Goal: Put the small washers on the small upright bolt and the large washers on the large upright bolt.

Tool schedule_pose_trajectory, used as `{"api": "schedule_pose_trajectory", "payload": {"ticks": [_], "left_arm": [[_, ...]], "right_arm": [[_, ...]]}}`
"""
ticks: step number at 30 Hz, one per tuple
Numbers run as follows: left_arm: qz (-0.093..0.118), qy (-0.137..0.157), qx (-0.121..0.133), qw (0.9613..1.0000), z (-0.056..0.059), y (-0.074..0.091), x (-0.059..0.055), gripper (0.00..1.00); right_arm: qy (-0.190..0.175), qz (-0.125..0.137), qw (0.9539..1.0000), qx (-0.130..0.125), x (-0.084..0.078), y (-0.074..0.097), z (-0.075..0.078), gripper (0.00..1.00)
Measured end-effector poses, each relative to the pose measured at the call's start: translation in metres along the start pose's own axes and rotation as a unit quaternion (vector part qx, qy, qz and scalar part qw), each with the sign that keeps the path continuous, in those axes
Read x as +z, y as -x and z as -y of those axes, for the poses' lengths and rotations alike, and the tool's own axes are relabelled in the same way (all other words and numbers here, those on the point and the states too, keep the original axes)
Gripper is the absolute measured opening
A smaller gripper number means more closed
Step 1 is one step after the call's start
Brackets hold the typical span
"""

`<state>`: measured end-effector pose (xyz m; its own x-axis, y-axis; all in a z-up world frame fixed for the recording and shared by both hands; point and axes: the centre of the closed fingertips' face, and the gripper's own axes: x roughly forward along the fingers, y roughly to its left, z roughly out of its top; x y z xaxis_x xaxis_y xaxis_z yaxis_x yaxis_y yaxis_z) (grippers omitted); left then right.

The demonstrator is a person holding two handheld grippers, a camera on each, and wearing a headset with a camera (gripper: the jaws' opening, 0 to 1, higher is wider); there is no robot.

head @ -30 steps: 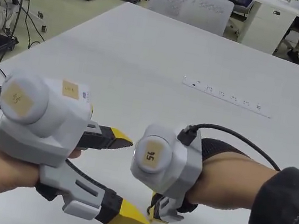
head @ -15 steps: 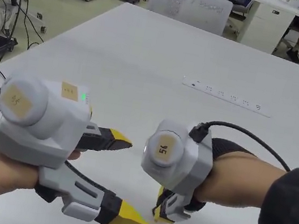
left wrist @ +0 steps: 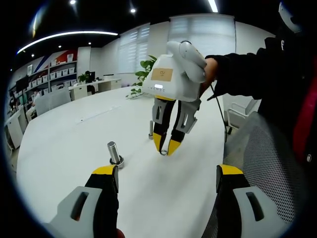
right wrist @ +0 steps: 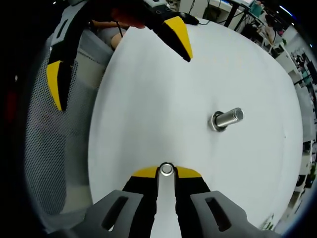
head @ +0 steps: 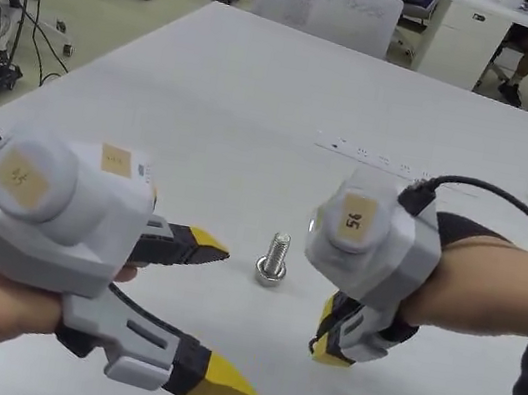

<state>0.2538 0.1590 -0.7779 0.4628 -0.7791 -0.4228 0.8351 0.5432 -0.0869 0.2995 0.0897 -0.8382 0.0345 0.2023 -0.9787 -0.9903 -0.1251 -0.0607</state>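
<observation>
Right gripper view — tongs (right wrist: pixel 167 174) pinch small washer (right wrist: pixel 167 169), large bolt (right wrist: pixel 226 119) nearby.

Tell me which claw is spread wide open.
The left claw: its yellow tips stand far apart, while the right claw's tips sit close together.

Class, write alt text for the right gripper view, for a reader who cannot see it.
The right claw is closed on a small round metal part over a white table. A large upright bolt stands beyond it, and the left claw hangs open at the top left.
</observation>
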Motion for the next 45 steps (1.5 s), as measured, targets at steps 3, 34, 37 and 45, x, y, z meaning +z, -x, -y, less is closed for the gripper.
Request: {"api": "schedule_pose_trajectory", "payload": {"ticks": [3, 34, 37, 45], "left_arm": [[0.001, 0.000, 0.000, 1.0000, 0.000, 0.000, 0.000, 0.81], [-0.005, 0.003, 0.003, 1.0000, -0.001, 0.001, -0.003, 0.81], [-0.005, 0.003, 0.003, 1.0000, -0.001, 0.001, -0.003, 0.81], [-0.006, 0.006, 0.004, 1.0000, -0.002, 0.000, -0.004, 0.80]], "right_arm": [[-0.009, 0.002, 0.9999, -0.008, -0.006, 0.012, 0.006, 0.13], [-0.076, 0.005, 0.9950, -0.065, -0.062, 0.054, 0.068, 0.13], [-0.076, 0.003, 0.9949, -0.066, -0.063, 0.051, 0.072, 0.13], [-0.081, -0.001, 0.9952, -0.055, -0.069, 0.040, 0.077, 0.13]]}}
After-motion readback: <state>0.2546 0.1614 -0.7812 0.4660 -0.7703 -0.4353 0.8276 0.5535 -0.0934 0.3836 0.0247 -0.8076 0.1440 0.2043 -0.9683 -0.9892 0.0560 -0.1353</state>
